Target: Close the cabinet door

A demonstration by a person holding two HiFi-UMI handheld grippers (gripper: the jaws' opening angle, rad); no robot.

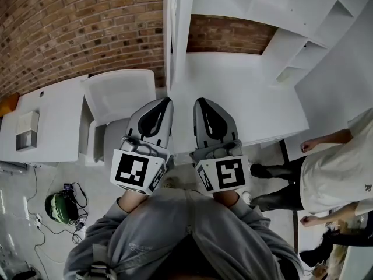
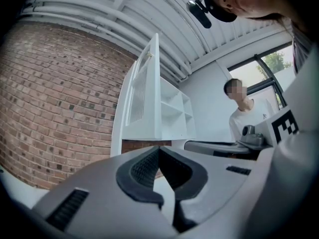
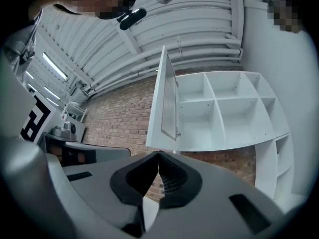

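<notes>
A white wall cabinet (image 1: 274,10) hangs open over a white counter, its door (image 1: 172,34) swung out toward me and seen edge-on. My left gripper (image 1: 166,100) and right gripper (image 1: 200,101) are held side by side below the door, short of it, both shut with nothing in them. In the left gripper view the door (image 2: 149,98) stands ahead with my left gripper (image 2: 158,147) under its lower edge. In the right gripper view the door (image 3: 164,103) hangs left of the empty shelf compartments (image 3: 224,108), above my right gripper (image 3: 158,152).
A white counter (image 1: 262,109) runs below the cabinet against a brick wall (image 1: 76,28). A white chair (image 1: 119,95) and a white side table (image 1: 49,121) stand at the left. A person (image 1: 332,168) stands at the right. A green helmet (image 1: 58,207) lies on the floor.
</notes>
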